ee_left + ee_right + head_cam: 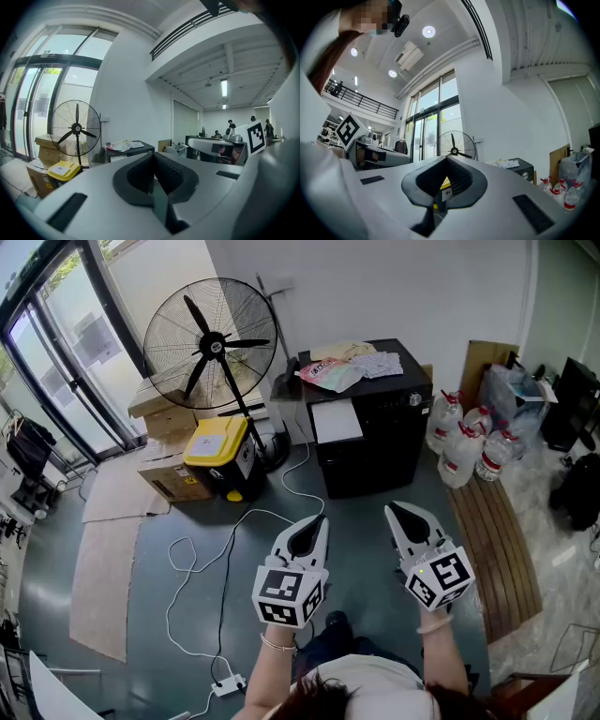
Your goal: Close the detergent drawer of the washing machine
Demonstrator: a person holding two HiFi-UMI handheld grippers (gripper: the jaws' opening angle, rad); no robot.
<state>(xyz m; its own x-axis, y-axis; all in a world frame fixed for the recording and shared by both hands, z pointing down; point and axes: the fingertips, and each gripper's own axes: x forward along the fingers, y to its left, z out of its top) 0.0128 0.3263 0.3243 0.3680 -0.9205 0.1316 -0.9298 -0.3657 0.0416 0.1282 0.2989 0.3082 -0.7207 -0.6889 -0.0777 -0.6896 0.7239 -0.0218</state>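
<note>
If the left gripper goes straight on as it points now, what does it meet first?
The left gripper would probably meet the black washing machine first; the way between looks free, depth unclear.

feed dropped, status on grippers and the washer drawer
Left gripper and right gripper shut, empty, short of the washing machine. White drawer looks pulled out. Cable on the floor ahead.

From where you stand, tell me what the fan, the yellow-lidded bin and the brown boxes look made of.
The fan: likely metal, thin dark wire cage, matte black blades.
The yellow-lidded bin: probably plastic, smooth moulded lid, slight sheen.
The brown boxes: cardboard, dull tan, folded flaps.
</note>
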